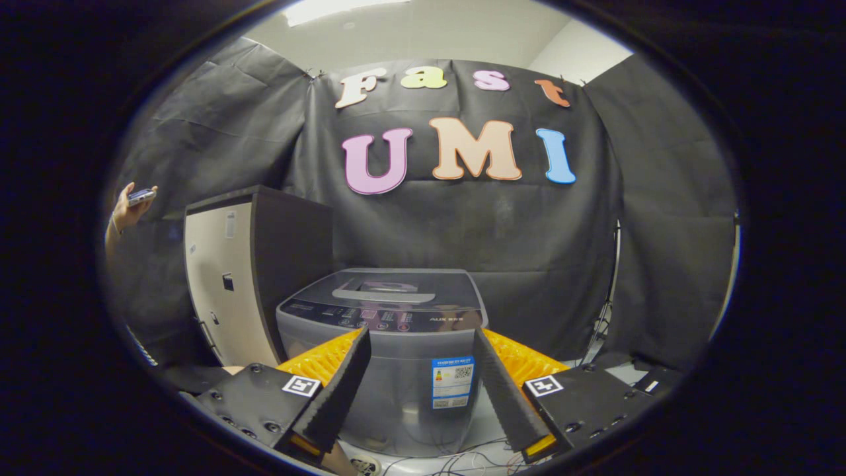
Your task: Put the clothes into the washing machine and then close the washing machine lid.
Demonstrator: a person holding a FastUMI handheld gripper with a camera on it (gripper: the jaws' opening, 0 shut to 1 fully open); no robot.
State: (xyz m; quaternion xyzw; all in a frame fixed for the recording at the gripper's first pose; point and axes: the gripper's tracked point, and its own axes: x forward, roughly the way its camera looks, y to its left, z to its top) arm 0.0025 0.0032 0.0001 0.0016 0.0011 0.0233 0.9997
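Note:
A small grey top-loading washing machine (396, 370) stands on the floor just beyond my fingers, its dark lid (390, 291) lying flat and shut with a grey handle on top. My gripper (420, 337) is open, its two black ridged fingers (344, 387) spread wide in front of the machine's control panel, and nothing sits between them. No clothes are visible here.
A tall cabinet (228, 291) with a beige door and dark side stands left of the washer. Black cloth walls close the booth behind and at both sides. A person's hand (129, 205) holding a phone shows at the far left. Cables (462, 456) lie on the floor by the machine's base.

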